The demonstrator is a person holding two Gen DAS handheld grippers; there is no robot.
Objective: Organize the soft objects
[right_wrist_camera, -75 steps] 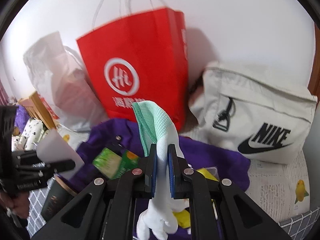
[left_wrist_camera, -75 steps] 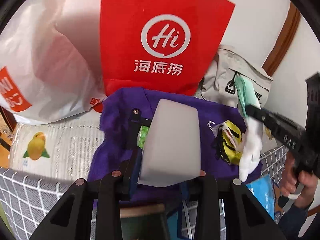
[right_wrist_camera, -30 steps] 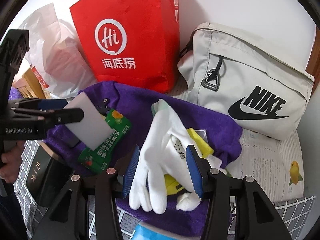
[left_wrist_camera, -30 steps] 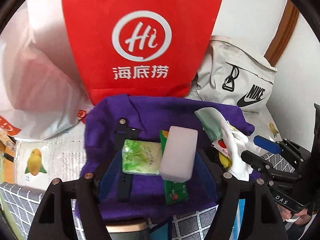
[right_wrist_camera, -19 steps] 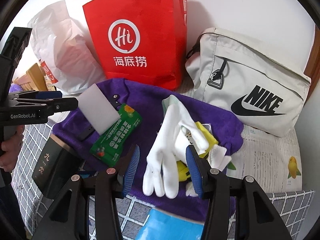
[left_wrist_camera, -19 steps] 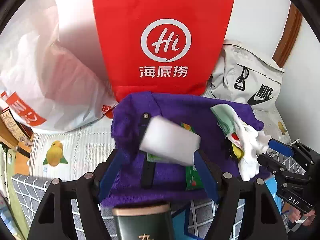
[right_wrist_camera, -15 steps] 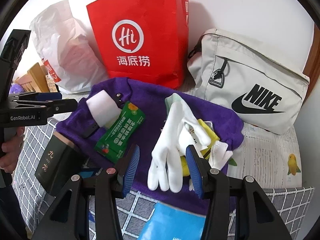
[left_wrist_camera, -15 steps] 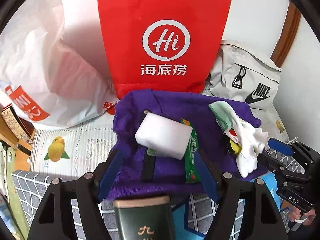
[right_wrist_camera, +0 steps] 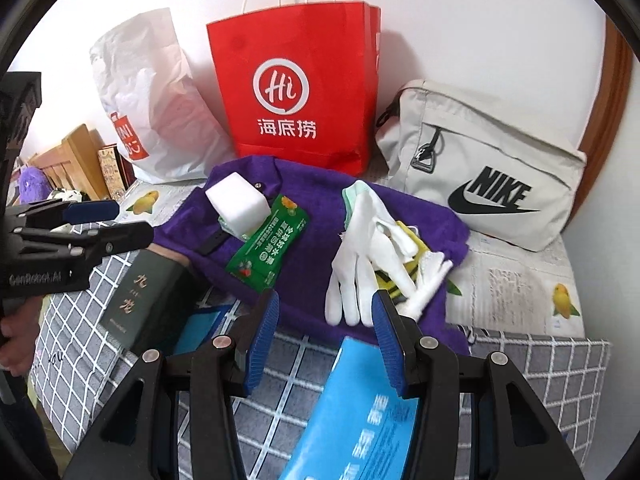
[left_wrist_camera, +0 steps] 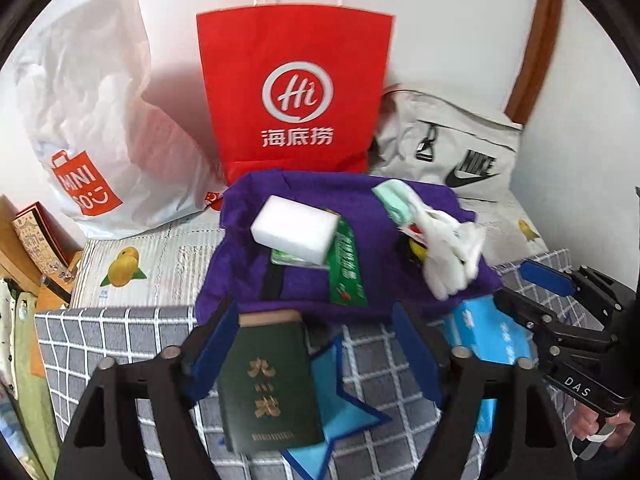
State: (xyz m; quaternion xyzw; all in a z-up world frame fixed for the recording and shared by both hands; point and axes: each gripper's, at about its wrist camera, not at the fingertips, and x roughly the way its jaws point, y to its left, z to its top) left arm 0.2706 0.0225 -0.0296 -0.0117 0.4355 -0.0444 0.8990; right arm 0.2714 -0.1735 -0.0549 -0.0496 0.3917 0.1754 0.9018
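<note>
Dropped sponge (left_wrist_camera: 294,232) and glove (right_wrist_camera: 360,256) onto purple towel (left_wrist_camera: 304,292); backed off, both jaws empty, left's opening, right's half-spread, glove nearer right.

A purple towel (right_wrist_camera: 304,208) lay spread on a checked cover (right_wrist_camera: 288,364), holding a white sponge (right_wrist_camera: 237,200), a green packet (right_wrist_camera: 269,240) and white gloves (right_wrist_camera: 360,256). Behind stood a red paper bag (right_wrist_camera: 296,92) and a grey Nike bag (right_wrist_camera: 484,172). The right gripper (right_wrist_camera: 324,308) hovered with its blue jaws apart and opening, nothing between them. At the left edge was the left gripper (right_wrist_camera: 96,216).
</note>
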